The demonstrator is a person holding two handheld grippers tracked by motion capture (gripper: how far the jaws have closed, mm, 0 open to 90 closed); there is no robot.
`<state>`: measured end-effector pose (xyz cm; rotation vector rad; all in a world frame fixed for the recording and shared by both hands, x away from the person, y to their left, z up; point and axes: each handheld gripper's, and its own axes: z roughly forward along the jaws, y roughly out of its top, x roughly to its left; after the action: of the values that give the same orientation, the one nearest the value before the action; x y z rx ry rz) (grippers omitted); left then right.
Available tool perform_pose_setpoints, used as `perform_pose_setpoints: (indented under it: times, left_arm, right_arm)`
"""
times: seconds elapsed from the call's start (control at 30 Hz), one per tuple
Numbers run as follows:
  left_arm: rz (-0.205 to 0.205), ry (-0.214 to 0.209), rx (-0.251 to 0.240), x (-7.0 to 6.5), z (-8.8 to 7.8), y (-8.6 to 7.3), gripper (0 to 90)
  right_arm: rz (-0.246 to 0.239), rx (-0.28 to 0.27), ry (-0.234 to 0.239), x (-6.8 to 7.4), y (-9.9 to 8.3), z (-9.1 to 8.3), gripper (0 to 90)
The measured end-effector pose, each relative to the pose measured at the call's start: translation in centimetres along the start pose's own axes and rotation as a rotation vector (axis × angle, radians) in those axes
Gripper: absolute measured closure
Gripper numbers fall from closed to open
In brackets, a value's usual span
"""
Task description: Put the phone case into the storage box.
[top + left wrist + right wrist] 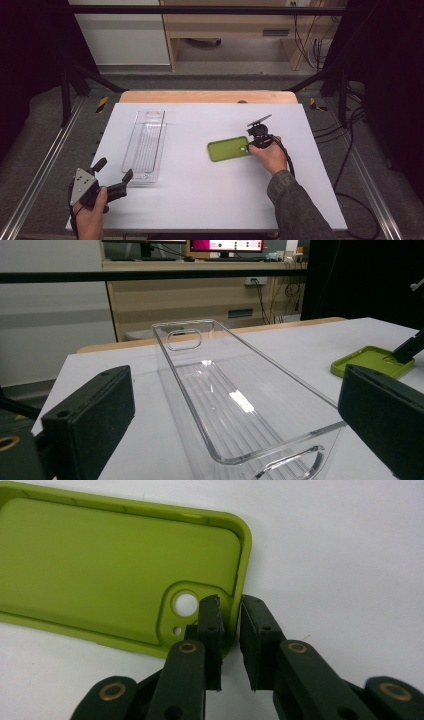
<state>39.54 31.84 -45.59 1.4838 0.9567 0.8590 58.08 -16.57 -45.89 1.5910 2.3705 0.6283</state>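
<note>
Black jaws of the right gripper point(229, 625) fill the bottom of the right gripper view, drawn nearly together over the short wall of a green phone case point(115, 575): one pad sits inside the case beside its round camera hole, the other outside on the table, and the rim stands in the narrow gap between them. Whether the pads actually press on that rim cannot be told. In the high view the right gripper point(248, 145) meets the case point(227, 149) at the case's right end, with the person's right hand point(270, 156) behind it.

That case lies flat, hollow side up, with nothing in it, on the white table point(200, 200).

Well to the left of the case stands a clear plastic bin point(145, 145), long and narrow, ribbed on its floor, with a handle slot at each end; nothing is inside it.

Near the bin's close end, the left gripper point(114, 172) hangs in the person's left hand point(90, 215) with its jaws spread wide, gripping nothing. Its own view looks straight along the bin point(240, 400).
</note>
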Motion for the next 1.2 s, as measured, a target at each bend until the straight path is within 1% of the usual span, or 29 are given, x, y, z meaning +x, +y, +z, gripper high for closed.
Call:
perform_pose_setpoints:
  times: [0.1,0.2,0.47,0.5,0.53,0.6,0.67,0.77,0.83,0.87,0.9,0.97,1.07,1.1,1.2]
  left_arm:
    - [0.001,0.000,0.001,0.0,0.0,0.0,1.5]
    - [0.002,0.000,0.002,0.0,0.0,0.0,1.6]
    - [0.004,-0.002,0.003,-0.1,0.1,0.0,1.6]
    - [0.004,-0.002,0.003,-0.1,0.1,0.0,1.6]
    - [0.004,-0.002,0.003,-0.1,0.1,0.0,1.6]
    - [0.003,-0.001,0.002,0.0,0.0,0.0,1.6]
    - [0.002,-0.001,0.002,0.0,0.0,0.0,1.6]
    - [0.001,0.000,0.001,0.0,0.0,0.0,1.6]
    - [0.001,0.000,0.001,0.0,0.0,0.0,1.6]
    - [0.001,0.000,0.000,0.0,0.0,0.0,1.6]
    - [0.000,0.000,0.000,0.0,0.0,0.0,1.6]
    - [0.005,0.002,0.003,0.1,0.0,0.0,1.6]
    - [0.011,0.007,0.007,0.1,0.0,0.1,1.6]
    - [0.015,0.010,0.007,0.1,0.0,0.1,1.7]
    - [0.048,0.020,0.015,0.0,-0.1,0.3,1.8]
  right_arm:
    - [0.010,-0.003,0.005,-0.1,0.0,-0.1,81.2]
    - [0.006,-0.005,0.009,-0.2,0.0,-0.1,81.4]
    - [0.009,-0.002,-0.002,0.0,0.1,0.0,81.3]
    - [0.008,-0.003,-0.002,0.0,0.1,0.0,81.8]
    - [0.019,-0.003,-0.003,0.0,0.1,0.0,82.5]
    - [0.029,-0.019,-0.019,-0.1,0.2,-0.2,86.8]
    - [0.035,-0.017,-0.018,0.0,0.2,-0.2,87.4]
    - [0.030,-0.014,-0.029,0.1,0.2,-0.1,87.5]
    - [0.014,-0.026,-0.031,0.1,0.2,-0.1,87.6]
    - [0.021,-0.028,-0.034,0.2,0.2,-0.2,87.7]
    - [0.017,-0.033,-0.034,0.2,0.2,-0.3,87.7]
    - [0.016,-0.048,-0.039,0.4,0.2,-0.8,87.7]
    - [-0.012,-0.071,-0.047,0.8,0.2,-1.6,87.7]
    - [-0.016,-0.079,-0.046,0.9,0.2,-1.8,87.8]
    - [-0.043,-0.115,-0.052,1.4,0.0,-3.0,87.8]
